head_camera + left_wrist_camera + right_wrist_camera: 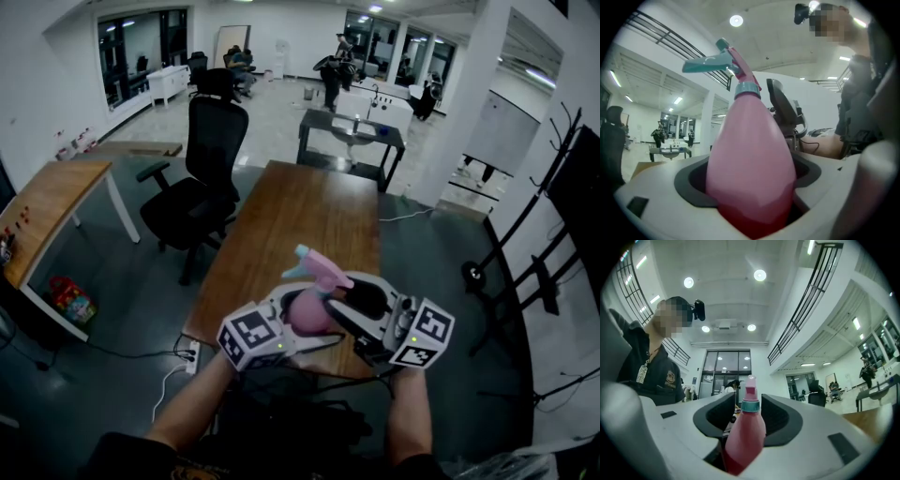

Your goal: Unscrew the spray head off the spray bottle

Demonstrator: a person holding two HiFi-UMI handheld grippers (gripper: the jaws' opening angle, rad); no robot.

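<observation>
Two grippers: you hold both above the near edge of the table.
Left gripper: your jaws pinch the pink spray bottle low on its body.
Spray head: seated on the bottle's neck, above those jaws.
Right gripper: jaws spread, the neck standing between them.

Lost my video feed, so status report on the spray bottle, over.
Left claw shut on spray bottle body. Right claw open around its neck. Spray head on, not yet unscrewed. Nothing in the way.
</observation>
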